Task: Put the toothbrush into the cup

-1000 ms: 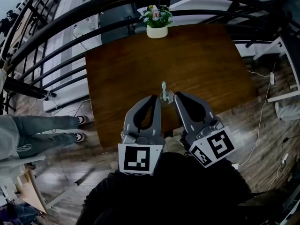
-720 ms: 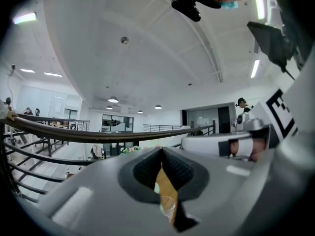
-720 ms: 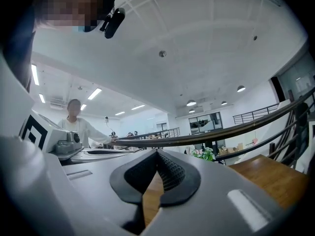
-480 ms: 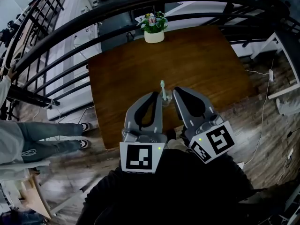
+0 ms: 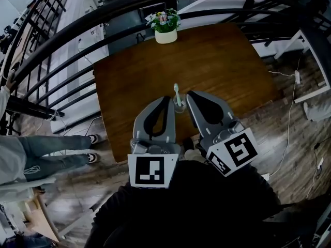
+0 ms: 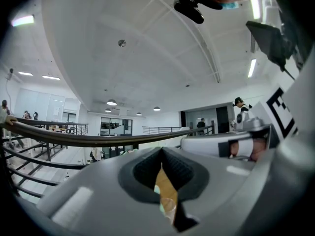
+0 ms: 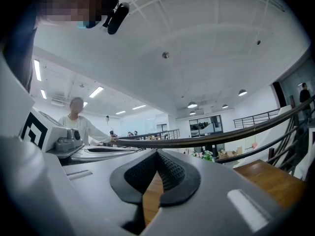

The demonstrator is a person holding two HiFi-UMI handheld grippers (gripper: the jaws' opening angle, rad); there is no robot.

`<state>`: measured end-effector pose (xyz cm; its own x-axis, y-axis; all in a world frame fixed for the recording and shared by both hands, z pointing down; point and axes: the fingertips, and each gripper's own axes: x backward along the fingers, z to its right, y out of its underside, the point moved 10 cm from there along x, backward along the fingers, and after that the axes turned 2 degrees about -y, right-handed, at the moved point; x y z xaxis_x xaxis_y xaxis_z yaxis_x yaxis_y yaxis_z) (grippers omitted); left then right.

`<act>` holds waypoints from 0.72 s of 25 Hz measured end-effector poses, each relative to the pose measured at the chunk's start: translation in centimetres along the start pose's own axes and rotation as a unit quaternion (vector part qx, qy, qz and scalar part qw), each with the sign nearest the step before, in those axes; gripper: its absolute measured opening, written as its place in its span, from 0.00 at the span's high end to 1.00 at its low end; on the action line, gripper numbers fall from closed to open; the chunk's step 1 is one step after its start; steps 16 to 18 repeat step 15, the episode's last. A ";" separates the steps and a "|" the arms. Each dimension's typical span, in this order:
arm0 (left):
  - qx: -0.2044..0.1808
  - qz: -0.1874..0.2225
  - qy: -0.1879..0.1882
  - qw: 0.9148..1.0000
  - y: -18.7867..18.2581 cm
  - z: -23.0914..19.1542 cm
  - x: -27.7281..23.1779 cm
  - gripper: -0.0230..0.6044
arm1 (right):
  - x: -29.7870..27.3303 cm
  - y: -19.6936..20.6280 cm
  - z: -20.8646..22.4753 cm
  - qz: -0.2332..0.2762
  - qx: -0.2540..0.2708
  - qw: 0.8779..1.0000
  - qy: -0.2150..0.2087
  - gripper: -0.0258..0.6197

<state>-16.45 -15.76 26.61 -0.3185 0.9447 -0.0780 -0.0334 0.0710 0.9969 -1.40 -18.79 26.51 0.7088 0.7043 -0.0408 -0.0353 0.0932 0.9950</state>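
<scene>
A pale green toothbrush [image 5: 176,91] stands upright in a clear cup [image 5: 180,107] on the brown wooden table [image 5: 222,66], near its front edge. My left gripper [image 5: 169,99] is shut and empty, its tip just left of the cup. My right gripper [image 5: 189,94] is shut and empty too, its tip just right of the cup. In the left gripper view the jaws [image 6: 161,150] meet, and the cup [image 6: 166,206] shows through the slit below them. In the right gripper view the jaws [image 7: 157,152] meet over bare wood.
A potted plant [image 5: 165,27] sits at the table's far edge. A black curved railing [image 5: 77,40] runs behind and to the left of the table. A person's legs [image 5: 46,151] stand on the floor at left. Cables [image 5: 289,118] lie on the floor at right.
Both grippers have risen a little, side by side and still shut. The cup with the toothbrush has stayed in place between their tips.
</scene>
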 end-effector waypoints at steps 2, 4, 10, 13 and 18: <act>-0.001 0.000 0.000 1.000 0.0 0.0 0.0 0.95 | 0.0 0.0 0.0 0.000 0.000 1.000 0.000 0.96; -0.001 -0.002 0.000 1.000 0.1 0.0 0.0 0.95 | 0.0 0.0 0.0 -0.001 -0.001 1.000 0.000 0.96; 0.003 -0.005 -0.001 1.000 0.1 0.1 -0.3 0.95 | -0.1 0.1 0.3 -0.004 -0.003 1.000 -0.001 0.96; 0.002 -0.006 -0.001 1.000 0.2 0.1 -0.4 0.95 | -0.1 0.1 0.5 -0.004 -0.004 1.000 -0.003 0.96; -0.001 -0.007 0.000 1.000 0.2 0.2 -0.6 0.95 | -0.2 0.1 0.7 -0.004 -0.005 1.000 -0.004 0.96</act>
